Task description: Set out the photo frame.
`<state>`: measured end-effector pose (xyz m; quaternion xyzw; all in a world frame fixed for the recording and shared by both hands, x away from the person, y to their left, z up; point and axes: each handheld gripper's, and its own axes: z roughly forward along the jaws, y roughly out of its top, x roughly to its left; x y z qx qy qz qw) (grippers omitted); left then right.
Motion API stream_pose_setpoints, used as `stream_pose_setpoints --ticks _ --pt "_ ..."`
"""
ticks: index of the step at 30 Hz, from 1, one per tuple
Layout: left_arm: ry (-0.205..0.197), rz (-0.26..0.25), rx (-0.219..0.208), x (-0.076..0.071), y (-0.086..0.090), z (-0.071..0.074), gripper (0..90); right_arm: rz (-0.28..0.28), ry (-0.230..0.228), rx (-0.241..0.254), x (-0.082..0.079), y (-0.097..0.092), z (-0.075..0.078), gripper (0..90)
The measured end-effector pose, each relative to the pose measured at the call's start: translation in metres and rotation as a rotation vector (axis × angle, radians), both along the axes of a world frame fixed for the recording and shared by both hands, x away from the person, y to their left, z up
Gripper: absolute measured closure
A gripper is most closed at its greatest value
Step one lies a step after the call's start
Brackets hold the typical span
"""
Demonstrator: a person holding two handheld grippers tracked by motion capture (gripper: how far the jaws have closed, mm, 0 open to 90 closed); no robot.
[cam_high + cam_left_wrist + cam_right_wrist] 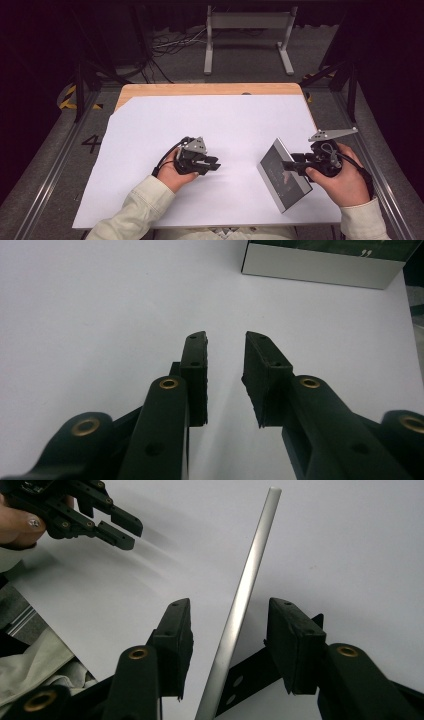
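The right tongs [291,165] stand open around the edge of a flat box [281,176], not touching it, while the left tongs [214,165] are half open and empty nearby on the white tabletop [210,120].

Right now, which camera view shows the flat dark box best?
The high view: the box shows its whole dark face and pale rim, tilted, at the right gripper. The right gripper view shows just its thin silver edge between open jaws. The left gripper view shows one pale side at the top.

left claw [226,342] gapes empty over white sheet [100,315], box [320,265] beyond.
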<state>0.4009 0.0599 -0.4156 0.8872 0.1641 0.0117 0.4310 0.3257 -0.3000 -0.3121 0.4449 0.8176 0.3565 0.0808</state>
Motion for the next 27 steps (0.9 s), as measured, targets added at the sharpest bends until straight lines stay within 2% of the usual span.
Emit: stream_pose_setpoints --ticks 5,15,19,22,27 --pt "0.006 -0.002 0.002 -0.0002 -0.0005 -0.0005 71.8 0.006 0.037 -0.014 0.0022 0.0016 -0.0047 54.7" --pt "0.007 -0.002 0.005 0.0002 -0.0007 -0.0008 71.8 0.013 0.072 -0.028 0.0003 0.0017 -0.0042 57.8" --pt "0.007 -0.001 0.006 0.0003 -0.0006 -0.001 71.8 0.02 0.095 -0.034 0.0004 0.0016 -0.0043 61.5" --pt "0.008 0.0 0.005 0.0003 -0.0005 -0.0009 71.8 0.022 0.11 -0.044 -0.0003 0.0022 -0.0041 68.0" --pt "0.009 -0.001 0.004 0.0004 -0.0005 -0.0013 71.8 0.01 0.105 -0.062 -0.0021 0.0049 -0.0028 72.6"
